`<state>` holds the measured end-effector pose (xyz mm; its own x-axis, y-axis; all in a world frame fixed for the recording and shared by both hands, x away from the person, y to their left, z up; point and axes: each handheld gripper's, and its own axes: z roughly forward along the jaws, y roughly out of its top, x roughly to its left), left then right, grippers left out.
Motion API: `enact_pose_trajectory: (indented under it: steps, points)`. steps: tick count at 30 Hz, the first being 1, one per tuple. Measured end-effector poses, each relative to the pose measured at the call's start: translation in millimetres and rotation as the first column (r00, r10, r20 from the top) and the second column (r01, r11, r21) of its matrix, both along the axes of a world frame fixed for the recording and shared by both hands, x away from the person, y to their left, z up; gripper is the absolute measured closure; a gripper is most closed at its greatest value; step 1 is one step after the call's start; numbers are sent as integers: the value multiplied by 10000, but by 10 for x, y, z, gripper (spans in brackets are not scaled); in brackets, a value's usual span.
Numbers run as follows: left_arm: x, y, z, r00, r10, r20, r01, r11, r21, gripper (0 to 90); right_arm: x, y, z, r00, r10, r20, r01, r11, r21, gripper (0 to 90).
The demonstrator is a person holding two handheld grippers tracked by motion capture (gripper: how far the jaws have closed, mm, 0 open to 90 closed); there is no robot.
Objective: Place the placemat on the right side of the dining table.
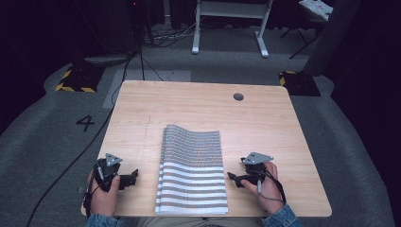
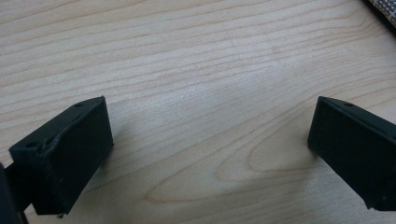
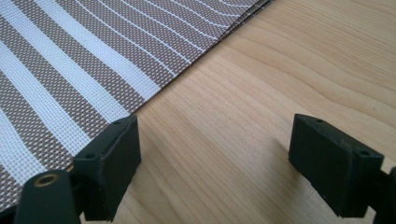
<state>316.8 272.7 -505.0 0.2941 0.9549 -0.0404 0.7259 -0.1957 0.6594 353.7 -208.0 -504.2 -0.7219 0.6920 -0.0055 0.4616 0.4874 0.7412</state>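
Observation:
A stack of brown-and-white striped woven mats (image 1: pixel 192 170) lies flat in the middle of the wooden table (image 1: pixel 198 106), reaching its near edge. My left gripper (image 1: pixel 135 174) rests on the table to the left of the stack, open, with bare wood (image 2: pixel 205 116) between its jaws. A corner of the stack (image 2: pixel 385 10) shows at the top right of the left gripper view. My right gripper (image 1: pixel 230 176) sits just right of the stack, open, pointing at its edge. In the right gripper view its left jaw stands beside the mat's edge (image 3: pixel 70 74), with nothing between the jaws.
A round cable hole (image 1: pixel 238 97) sits near the table's far right corner. Beyond the table the grey floor holds cables (image 1: pixel 142 56), a white desk frame (image 1: pixel 229 26) and yellow-black marked blocks (image 1: pixel 78 78).

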Motion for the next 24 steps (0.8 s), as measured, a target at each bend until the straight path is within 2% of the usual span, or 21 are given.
enact_pose_trajectory:
  steps: [4,8,15,20,22,24]
  points:
    - [13,1,1,10000,-90,15,90,10000,24,0,-33,18,6,9999,-165,-34,165,9999,-29,174]
    - [13,2,2,9999,-111,-4,111,9999,20,0,-36,36,31,9997,-54,-228,48,9997,-246,182]
    - [12,2,1,9999,-122,18,122,9999,44,1,-41,29,58,9994,-33,-358,21,9995,-321,248]
    - [8,-1,2,9999,-135,-20,135,9999,36,1,-36,5,88,9989,-15,-464,-4,9992,-395,367]
    - [8,-1,2,9999,-134,-20,134,9999,31,1,-32,-11,114,9982,116,-590,-140,9991,-391,481]
    - [8,-1,2,9999,-135,-20,135,9999,27,1,-29,-19,132,9977,237,-631,-263,9989,-396,471]
